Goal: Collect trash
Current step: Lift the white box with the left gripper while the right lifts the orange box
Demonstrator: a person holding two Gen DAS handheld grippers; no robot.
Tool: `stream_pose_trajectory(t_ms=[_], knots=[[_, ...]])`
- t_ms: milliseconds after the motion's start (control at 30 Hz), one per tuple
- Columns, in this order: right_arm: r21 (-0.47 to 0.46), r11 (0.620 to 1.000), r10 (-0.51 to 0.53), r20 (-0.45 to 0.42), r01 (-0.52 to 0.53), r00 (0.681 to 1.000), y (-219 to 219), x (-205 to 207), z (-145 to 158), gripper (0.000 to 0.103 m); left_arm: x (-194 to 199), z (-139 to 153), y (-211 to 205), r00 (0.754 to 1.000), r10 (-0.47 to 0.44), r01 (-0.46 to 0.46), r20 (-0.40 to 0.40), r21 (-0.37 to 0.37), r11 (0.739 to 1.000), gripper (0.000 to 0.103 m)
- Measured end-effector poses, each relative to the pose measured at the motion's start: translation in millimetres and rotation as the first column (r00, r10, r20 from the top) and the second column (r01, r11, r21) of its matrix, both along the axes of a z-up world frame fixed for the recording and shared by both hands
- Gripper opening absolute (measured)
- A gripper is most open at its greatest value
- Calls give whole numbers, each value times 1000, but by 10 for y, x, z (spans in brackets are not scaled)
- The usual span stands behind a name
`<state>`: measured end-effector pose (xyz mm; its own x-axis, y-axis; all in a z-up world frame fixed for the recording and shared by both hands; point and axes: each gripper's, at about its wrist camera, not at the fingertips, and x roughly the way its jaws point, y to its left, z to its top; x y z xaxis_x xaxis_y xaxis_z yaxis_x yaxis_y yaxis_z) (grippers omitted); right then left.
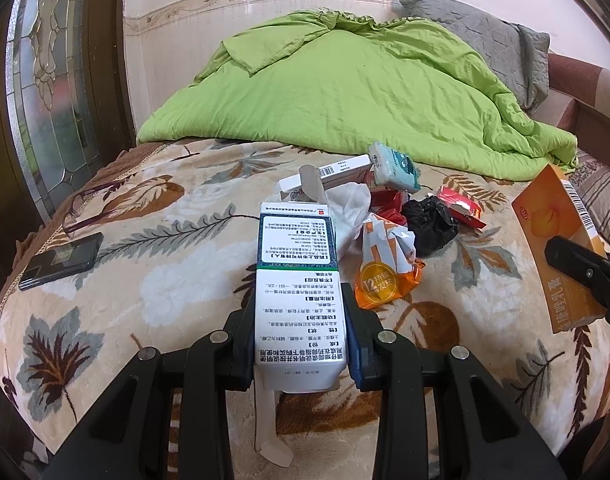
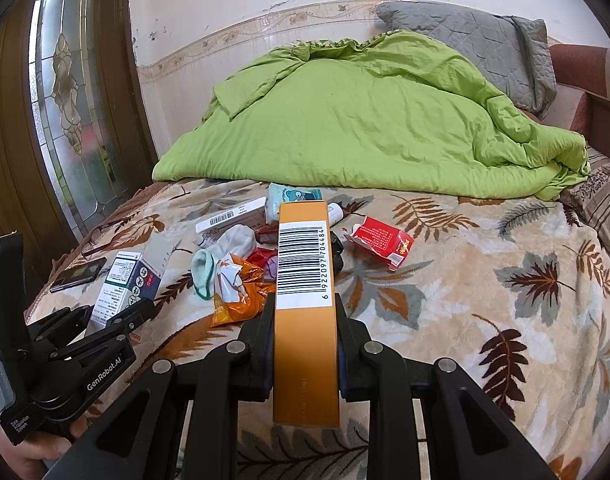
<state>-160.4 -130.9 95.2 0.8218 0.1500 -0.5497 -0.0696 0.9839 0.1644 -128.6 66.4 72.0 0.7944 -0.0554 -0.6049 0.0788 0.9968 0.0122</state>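
The left gripper (image 1: 301,332) is pinched on a white box (image 1: 297,280) printed with Chinese text and a dark blue band, its fingers (image 1: 355,344) pressed against both long sides. The box is held above the bed (image 1: 125,280), pointing away from the camera, with an open flap hanging from its near end. The right gripper (image 2: 305,344) is likewise clamped on an orange box (image 2: 305,320), barcode face up (the digits along the barcode's edge are readable in the right wrist view). From the left wrist view, the orange box (image 1: 561,248) sits tilted at the far right, held well apart from the white one.

The remaining trash lies in a loose pile on the leaf-patterned blanket, ahead of both grippers. It includes an orange wrapper (image 1: 385,272), crumpled and nearest the grippers, a black bag (image 1: 429,224), a torn red packet (image 2: 381,242) off to the right side of the pile, a white sock (image 2: 233,244) with a pale green cuff, a flat white carton (image 2: 233,214) with a small barcode, and a tissue pack (image 1: 395,166) at the back. Some red wrappers show between these, partly hidden.

A phone (image 1: 61,260) lies face up near the bed's left edge, with glasses (image 1: 81,208) just beyond it. A green quilt (image 1: 345,92) is heaped behind the pile, and a grey pillow (image 2: 477,48) leans at the wall.
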Motion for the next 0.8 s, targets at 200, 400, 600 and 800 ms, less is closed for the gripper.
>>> stream_pose_trajectory(t_ms=[200, 400, 600, 800], knots=[[-10, 1000, 12, 1, -12, 1000, 28, -4, -2, 25, 2, 6, -13, 1000, -6, 6, 4, 7, 1000, 33], [-11, 1000, 15, 2, -15, 1000, 30, -4, 7, 25, 1, 18, -42, 1000, -16, 15, 16, 24, 1000, 33], [-12, 1000, 15, 2, -15, 1000, 35, -4, 9, 25, -9, 15, -50, 1000, -15, 15, 15, 22, 1000, 33], [-12, 1000, 14, 3, -14, 1000, 40, -6, 8, 25, -14, 18, -49, 1000, -14, 14, 20, 23, 1000, 33]])
